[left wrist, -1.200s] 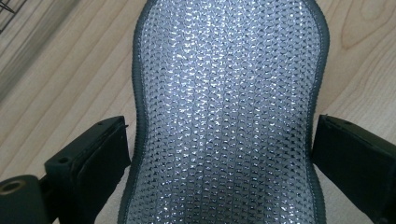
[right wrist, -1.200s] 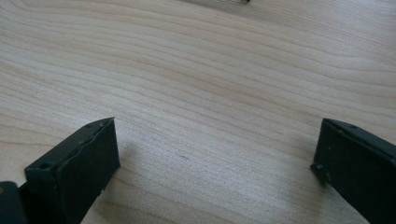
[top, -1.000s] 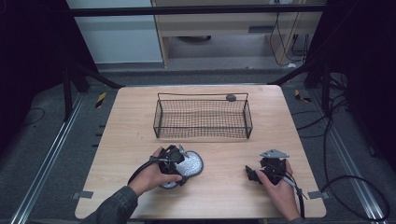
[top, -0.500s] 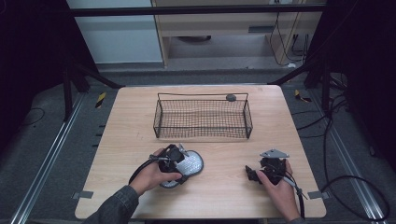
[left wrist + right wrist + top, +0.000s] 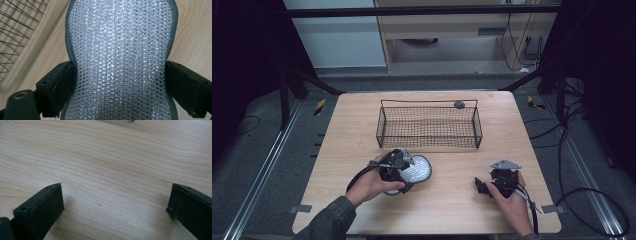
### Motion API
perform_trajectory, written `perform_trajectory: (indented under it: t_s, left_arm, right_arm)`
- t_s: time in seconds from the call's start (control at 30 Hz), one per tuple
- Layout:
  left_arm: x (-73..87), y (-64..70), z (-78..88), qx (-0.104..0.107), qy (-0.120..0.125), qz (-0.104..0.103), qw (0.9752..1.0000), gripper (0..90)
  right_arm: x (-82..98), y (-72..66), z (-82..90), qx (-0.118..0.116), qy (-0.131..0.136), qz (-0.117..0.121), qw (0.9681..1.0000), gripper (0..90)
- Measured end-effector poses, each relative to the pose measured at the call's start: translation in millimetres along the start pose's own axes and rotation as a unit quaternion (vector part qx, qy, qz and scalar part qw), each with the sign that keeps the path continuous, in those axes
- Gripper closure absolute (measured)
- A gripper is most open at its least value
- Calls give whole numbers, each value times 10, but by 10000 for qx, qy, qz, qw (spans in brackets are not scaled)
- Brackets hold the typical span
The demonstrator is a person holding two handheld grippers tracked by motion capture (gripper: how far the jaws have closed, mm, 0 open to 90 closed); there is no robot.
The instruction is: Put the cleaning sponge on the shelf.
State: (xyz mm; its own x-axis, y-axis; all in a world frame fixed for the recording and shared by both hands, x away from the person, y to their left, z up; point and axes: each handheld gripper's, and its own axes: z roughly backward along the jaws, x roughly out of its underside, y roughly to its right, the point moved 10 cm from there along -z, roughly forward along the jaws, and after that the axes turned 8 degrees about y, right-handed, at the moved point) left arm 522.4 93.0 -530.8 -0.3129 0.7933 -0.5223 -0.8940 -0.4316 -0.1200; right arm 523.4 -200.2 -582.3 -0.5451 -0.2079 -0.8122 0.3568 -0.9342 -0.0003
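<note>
Resting between the two black jaws of the left gripper [image 5: 120, 82], the silvery mesh pad [image 5: 120, 55] has its narrow waist pinched from both sides, so the grasp looks made. In the left gripper view the pad runs up and away from the fingers [image 5: 58, 85], its shiny knit face toward the camera and its dark stitched edge bowing in where the jaws press. Seen from the high view, the pad [image 5: 418, 170] sits low over the table [image 5: 362, 130] just ahead of the left gripper [image 5: 399, 167]; whether it is touching the wood or lifted a little I cannot tell. Beyond the fingertips, further across the table, stands the wire basket [image 5: 429, 127], which has no pad in it yet; a small dark round thing [image 5: 459, 104] lies at its far rim. Judging from this, the pick is done or nearly so, and the carry to the basket and the release are left, if the basket is indeed where the pad goes. Well apart on the other side, the right gripper [image 5: 115, 202] hangs over bare wood with its jaws spread wide, holding nothing.
</note>
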Motion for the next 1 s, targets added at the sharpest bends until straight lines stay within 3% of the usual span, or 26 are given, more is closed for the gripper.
perform_trajectory:
  t_s: [0.43, 0.67, 0.73, 1.0]
  left_arm:
    - [-262, -180, 241, -260, 95, -288, 9992, 108]
    - [-370, -214, 335, -387, 115, -479, 9980, 108]
    - [-405, -254, 375, -488, 68, -631, 9968, 108]
    - [-498, -412, 451, -822, 104, -802, 9933, 108]
  right_arm:
    - [-1, 0, -1, -8, -1, 3, 10000, 4]
    - [0, -1, 0, -10, -2, 4, 10000, 4]
    - [0, 0, -1, -6, -1, 6, 10000, 4]
    - [-1, 0, -1, -7, -2, 4, 10000, 4]
